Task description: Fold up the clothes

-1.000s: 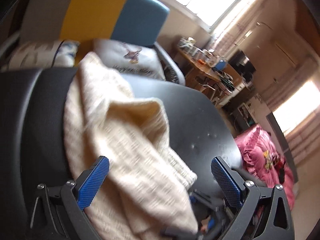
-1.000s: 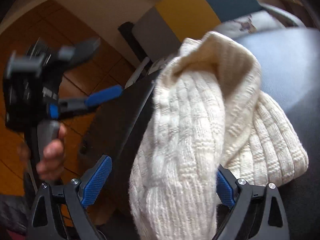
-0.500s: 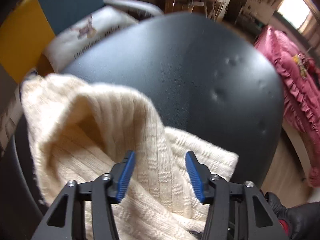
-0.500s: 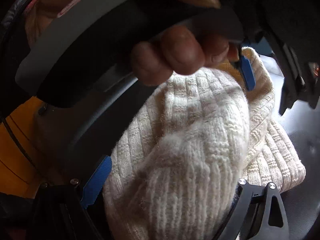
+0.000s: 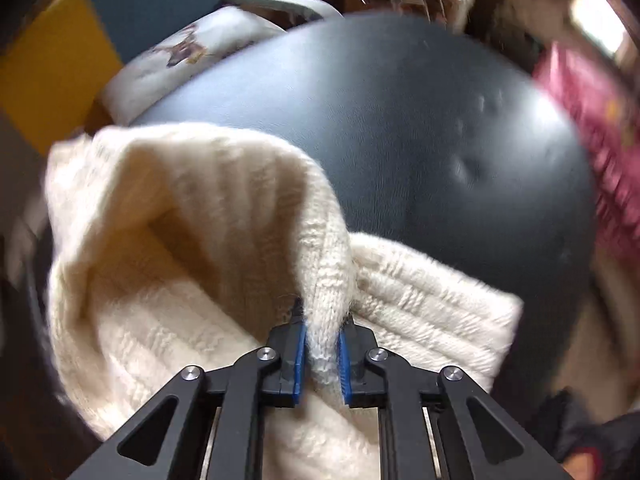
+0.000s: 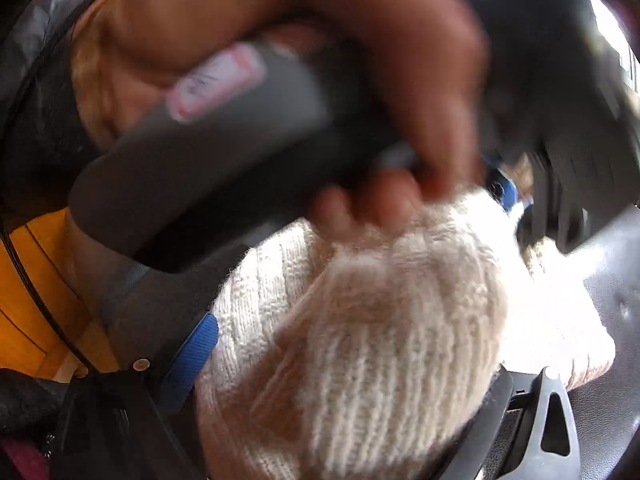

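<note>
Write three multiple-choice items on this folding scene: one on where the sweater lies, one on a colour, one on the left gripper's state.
1. Where does the cream knit sweater lie?
A. on the dark round seat
B. on the pink bedding
C. on a wooden desk

2. What colour are the pads on the left gripper?
A. red
B. blue
C. green

3. What state is the left gripper in?
A. wide open above the sweater
B. shut on nothing
C. shut on a fold of the sweater

Answers:
1 A, the sweater rests on the dark seat, with the seat's surface showing beyond it.
2 B, both pads show blue on either side of the pinched knit.
3 C, a ridge of knit is squeezed between the two pads in the left wrist view.
</note>
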Tool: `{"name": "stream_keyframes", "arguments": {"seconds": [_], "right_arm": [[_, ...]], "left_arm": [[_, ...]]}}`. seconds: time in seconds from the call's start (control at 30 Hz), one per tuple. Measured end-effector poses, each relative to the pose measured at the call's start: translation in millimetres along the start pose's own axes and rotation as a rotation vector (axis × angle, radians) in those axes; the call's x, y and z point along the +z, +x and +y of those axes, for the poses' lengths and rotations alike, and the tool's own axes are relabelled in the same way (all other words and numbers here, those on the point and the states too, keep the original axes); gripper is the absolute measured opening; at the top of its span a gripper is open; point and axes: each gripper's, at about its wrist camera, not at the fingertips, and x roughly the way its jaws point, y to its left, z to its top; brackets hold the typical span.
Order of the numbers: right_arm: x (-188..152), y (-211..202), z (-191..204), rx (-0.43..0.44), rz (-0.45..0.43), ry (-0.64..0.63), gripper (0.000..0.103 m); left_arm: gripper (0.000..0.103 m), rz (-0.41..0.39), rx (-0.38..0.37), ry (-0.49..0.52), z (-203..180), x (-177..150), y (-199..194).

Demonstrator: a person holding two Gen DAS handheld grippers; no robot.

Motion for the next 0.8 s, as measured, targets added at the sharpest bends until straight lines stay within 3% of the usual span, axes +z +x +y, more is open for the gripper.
{"name": "stream_keyframes", "arguments": {"seconds": [0.2,0.23,0.33,0.43,0.5,0.6,0.67,0.7,0.8], "right_arm": [[-4,-23,-14,0.039,-0.012,0.046,0.101],[-5,-30,-19,0.056,-0.013,0.065,0.101],[-6,-51,-41,0.11,0.0,0.148,0.101],[-11,-81,-63,0.125,-0.017,0.255,0.101],[-14,-100,-86,0.117,-0.036,0.332,0.101],[-26,-119,-121,0.144,-0.036,0.473,0.101],[-36,-125,-135,0.156,-0.019,0.537,0.101],[-40,-126,-135,0.159,-0.004,0.552,0.101],[-31,-105,-116,0.115,0.041,0.535,0.101]], "left_arm": [[0.009,-0.264,-0.286,-0.356,81,-27,-77],[0.0,-0.321,-0.291,-0.404,96,-40,-92],[0.0,-0.444,-0.285,-0.549,145,-87,-128],[0.0,-0.459,-0.19,-0.626,184,-128,-140],[0.0,-0.439,-0.147,-0.615,186,-148,-141],[0.0,-0.427,-0.133,-0.496,150,-148,-150],[0.001,-0.388,-0.175,-0.395,108,-116,-144],[0.006,-0.362,-0.188,-0.349,86,-95,-137],[0.019,-0.267,-0.157,-0.199,31,-49,-107]]}}
